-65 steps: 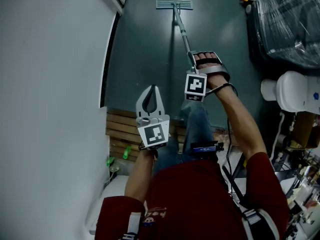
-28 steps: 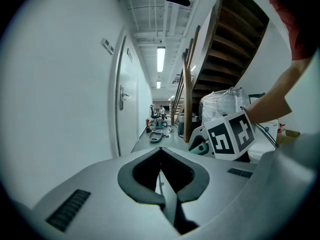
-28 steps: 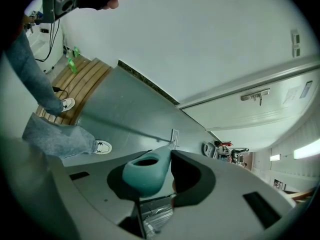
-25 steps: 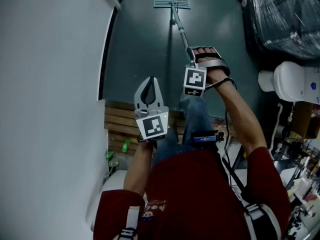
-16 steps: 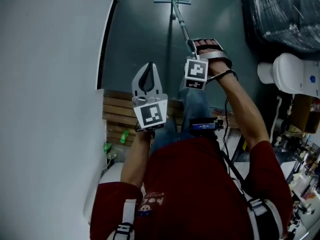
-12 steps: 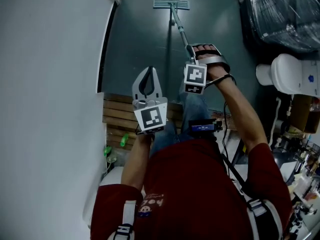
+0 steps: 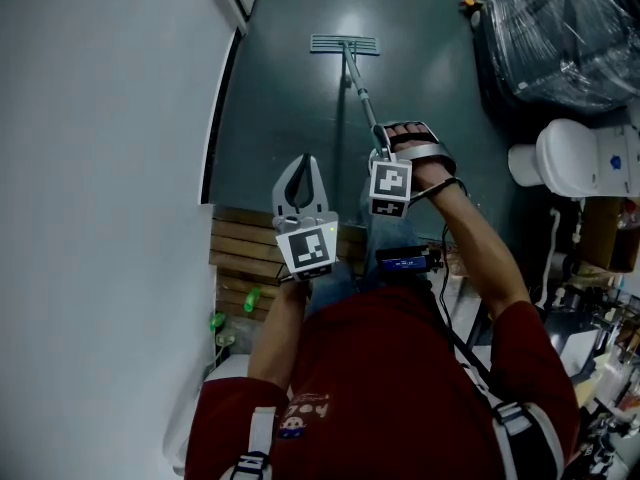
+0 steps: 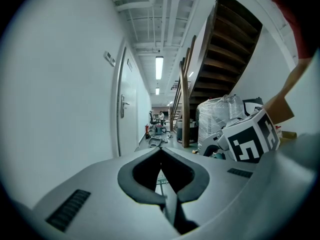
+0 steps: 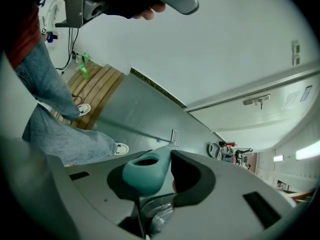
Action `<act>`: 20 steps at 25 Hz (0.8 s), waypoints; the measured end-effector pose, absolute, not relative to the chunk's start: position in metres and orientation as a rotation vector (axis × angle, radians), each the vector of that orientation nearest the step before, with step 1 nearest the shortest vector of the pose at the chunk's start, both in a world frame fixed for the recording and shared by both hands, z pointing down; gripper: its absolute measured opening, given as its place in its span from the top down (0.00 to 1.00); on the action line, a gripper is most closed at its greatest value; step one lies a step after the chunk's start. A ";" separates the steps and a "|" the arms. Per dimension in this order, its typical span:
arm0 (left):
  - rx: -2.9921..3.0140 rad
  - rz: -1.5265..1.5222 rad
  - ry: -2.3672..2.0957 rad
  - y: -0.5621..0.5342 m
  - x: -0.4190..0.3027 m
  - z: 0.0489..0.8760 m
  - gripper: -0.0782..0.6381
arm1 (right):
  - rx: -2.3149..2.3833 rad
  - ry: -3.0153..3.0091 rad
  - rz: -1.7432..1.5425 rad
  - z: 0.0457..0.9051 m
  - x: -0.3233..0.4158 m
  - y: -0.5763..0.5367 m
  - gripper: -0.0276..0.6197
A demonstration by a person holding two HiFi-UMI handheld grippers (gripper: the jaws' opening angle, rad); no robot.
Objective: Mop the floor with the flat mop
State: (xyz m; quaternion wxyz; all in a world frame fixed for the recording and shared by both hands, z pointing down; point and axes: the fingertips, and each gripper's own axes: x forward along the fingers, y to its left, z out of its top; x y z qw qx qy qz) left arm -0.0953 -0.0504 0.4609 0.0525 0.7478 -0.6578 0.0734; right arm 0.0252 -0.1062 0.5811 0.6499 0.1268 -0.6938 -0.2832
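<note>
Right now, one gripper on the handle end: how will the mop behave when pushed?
Probably light: the mop has a thin pole and small flat head. Held only at its teal grip by the right gripper, it may twist or wobble sideways. The head lies flat on smooth floor, so likely slides, not tips.

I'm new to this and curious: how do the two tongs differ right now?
The right tongs clamp the mop handle; the left tongs are closed on nothing. The right tongs point down at the floor, the left along the corridor. Both are hand-held.
</note>
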 end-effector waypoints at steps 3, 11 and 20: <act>2.269 0.229 -2.001 -0.045 -0.096 0.460 0.87 | 0.274 -1.558 -0.636 0.576 0.029 -0.096 0.77; 2.278 0.206 -2.001 -0.017 -0.094 0.448 0.87 | 0.255 -1.603 -0.629 0.556 0.028 -0.045 0.77; 2.319 0.187 -1.995 0.026 -0.082 0.434 0.87 | 0.256 -1.602 -0.614 0.547 0.045 0.030 0.77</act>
